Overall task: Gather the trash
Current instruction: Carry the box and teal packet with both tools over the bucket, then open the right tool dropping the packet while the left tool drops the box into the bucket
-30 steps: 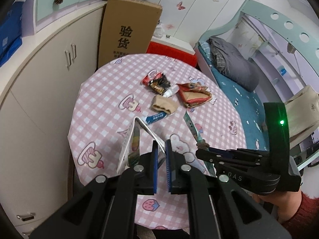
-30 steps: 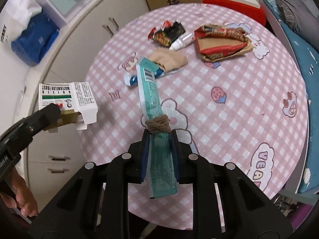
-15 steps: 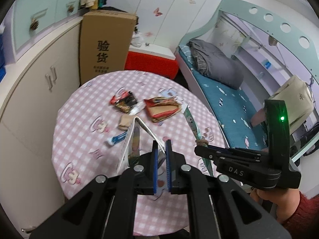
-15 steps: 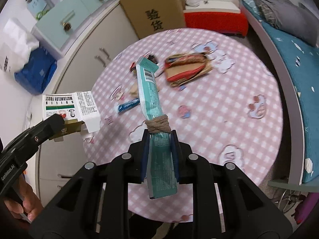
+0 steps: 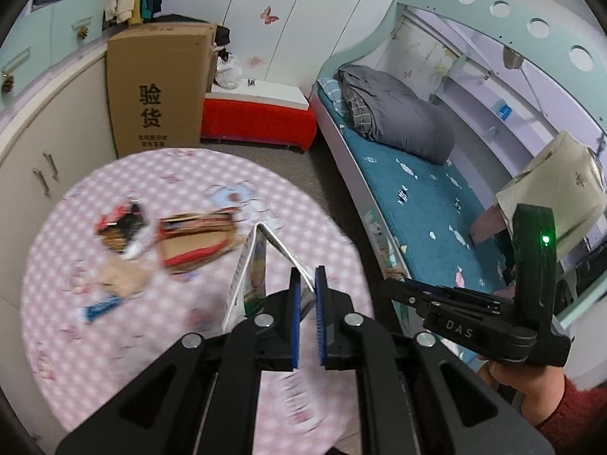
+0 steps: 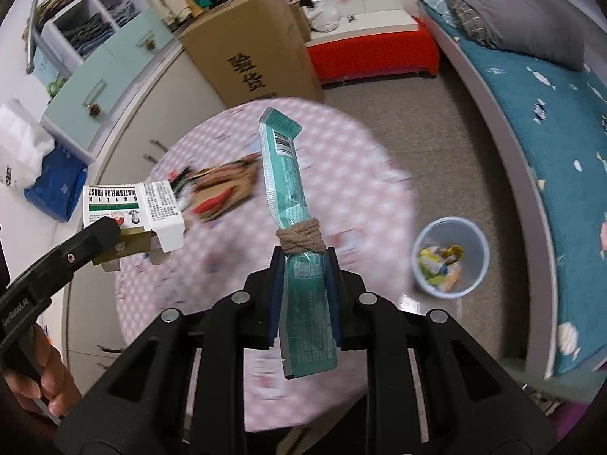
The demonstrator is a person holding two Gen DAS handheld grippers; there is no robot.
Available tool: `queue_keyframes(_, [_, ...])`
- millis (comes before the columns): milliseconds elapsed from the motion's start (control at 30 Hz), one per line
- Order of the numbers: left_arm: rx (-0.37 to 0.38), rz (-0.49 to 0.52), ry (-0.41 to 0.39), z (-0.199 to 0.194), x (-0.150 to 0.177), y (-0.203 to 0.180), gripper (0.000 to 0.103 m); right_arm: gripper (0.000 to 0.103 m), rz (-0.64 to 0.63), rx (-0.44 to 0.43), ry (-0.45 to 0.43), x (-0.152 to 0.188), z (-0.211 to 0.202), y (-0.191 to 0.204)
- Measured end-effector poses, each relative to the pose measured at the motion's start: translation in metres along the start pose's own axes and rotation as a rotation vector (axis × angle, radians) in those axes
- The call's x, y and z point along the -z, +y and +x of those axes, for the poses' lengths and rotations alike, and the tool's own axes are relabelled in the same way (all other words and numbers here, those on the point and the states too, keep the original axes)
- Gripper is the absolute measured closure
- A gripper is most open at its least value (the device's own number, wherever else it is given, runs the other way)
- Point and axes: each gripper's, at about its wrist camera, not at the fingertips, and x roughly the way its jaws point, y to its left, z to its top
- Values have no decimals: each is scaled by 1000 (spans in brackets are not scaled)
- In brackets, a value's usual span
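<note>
My left gripper (image 5: 306,276) is shut on a flattened white carton (image 5: 250,269), which also shows in the right wrist view as a white carton (image 6: 132,208) with green print, held off the table's left side. My right gripper (image 6: 302,256) is shut on a long teal wrapper (image 6: 288,185) tied with brown string; it sticks up over the table. A clear trash bin (image 6: 449,258) with wrappers inside stands on the floor right of the round pink checked table (image 6: 341,174). More trash lies on the table: a red-brown bag (image 5: 197,239), a dark snack wrapper (image 5: 121,227), a tan piece (image 5: 121,276), a blue tube (image 5: 102,307).
A tall cardboard box (image 5: 159,91) and a red-and-white chest (image 5: 258,113) stand beyond the table. White cabinets (image 5: 38,159) run along the left. A bed (image 5: 417,189) with a teal sheet and grey bedding fills the right side, close to the bin.
Both grippers have drawn back and up from the table and swung right, each still holding its piece. The table looks smaller, and the bin has come into the right wrist view.
</note>
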Motion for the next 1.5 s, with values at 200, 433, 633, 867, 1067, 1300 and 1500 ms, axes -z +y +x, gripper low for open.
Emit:
queue_keyframes(200, [26,-51,33,60,-16,-77,97,82,-14,43,1,-24,-19,-93])
queue_keyframes(433, [15,-66,85,106,-24,-128,97,82,40,50,11,-25,-23,-164])
queue_keyframes(633, [4,-67,123,132,-33,-147,97,79,85,54,4,-29,-20,-201])
queue_keyframes(867, [3,-32,167,161,-40,-172,97,40,142,65,9,-46,5,-234])
queue_keyframes(1067, [5,-2,204,182,-41,-185,97,37,121,82,-28,-44,-14,-232])
queue_keyframes(1300, [18,27,241,206,-47,-199,97,36,155,97,-103,-51,-36,-241])
queue_keyframes(1500, [47,59,255,221,-60,-219,96,36,229,66,-171,-63,-55,-252])
